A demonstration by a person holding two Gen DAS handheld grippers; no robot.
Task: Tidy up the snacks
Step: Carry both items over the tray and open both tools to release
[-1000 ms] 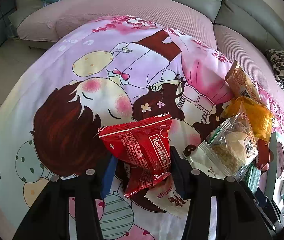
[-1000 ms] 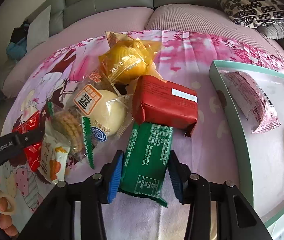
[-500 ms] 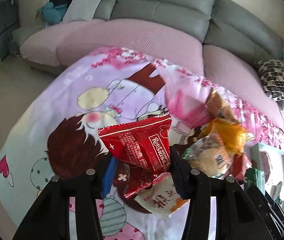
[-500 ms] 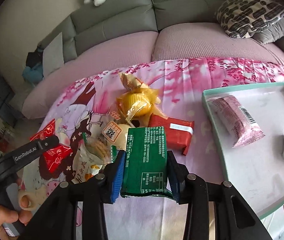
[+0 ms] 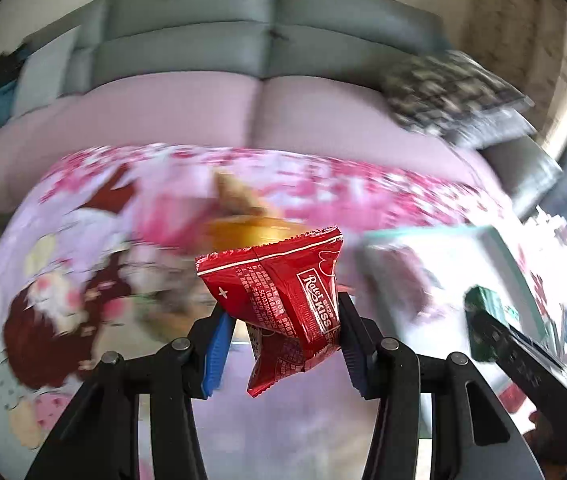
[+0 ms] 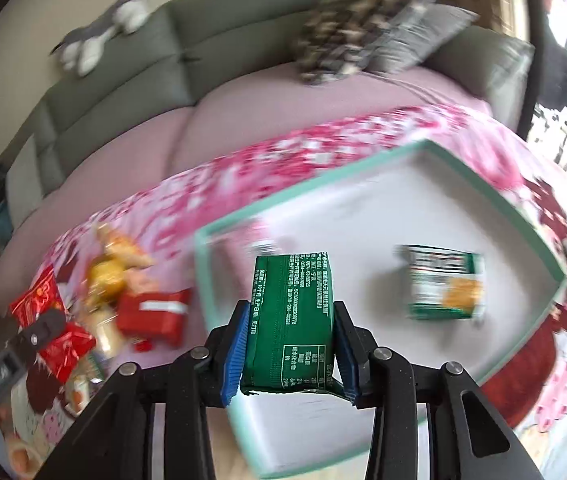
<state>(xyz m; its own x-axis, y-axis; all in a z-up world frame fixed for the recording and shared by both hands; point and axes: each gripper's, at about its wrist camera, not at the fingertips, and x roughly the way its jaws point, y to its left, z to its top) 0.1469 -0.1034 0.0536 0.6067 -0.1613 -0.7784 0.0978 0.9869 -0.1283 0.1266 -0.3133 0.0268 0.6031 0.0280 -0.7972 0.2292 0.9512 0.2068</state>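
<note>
Left gripper [image 5: 283, 340]: the fingers are closed on a red snack packet [image 5: 287, 304], pinching its crumpled middle between the blue pad [image 5: 216, 354] and the dark pad on the opposite side. The packet is printed "Rael KISS" and is carried clear of the surface; its crimped upper edge rises above the fingertips and its lower end hangs below them.

Right gripper [image 6: 289, 350]: the fingers are clamped on a green snack packet [image 6: 289, 320] across its width, white print facing the camera. The packet is held above the near left part of a white tray with a teal rim [image 6: 363, 172], not touching the tray floor.

In the tray, a green-and-white packet [image 6: 445, 286] lies to the right of the held one, well apart from it. A further item behind the green packet is too blurred to identify.

Left of the tray, the remaining snacks sit in a pile on the pink cartoon-print cloth [image 6: 243, 176]: a red block-shaped packet [image 6: 151, 316] nearest the tray, with a yellow wrapped snack [image 6: 103, 284] just behind it. The left gripper and its red packet appear at the far left edge of the right wrist view.

Behind the cloth is a grey sofa [image 5: 263, 40] with a pink seat cover, and a patterned cushion [image 5: 443, 92] lies at its right end.
</note>
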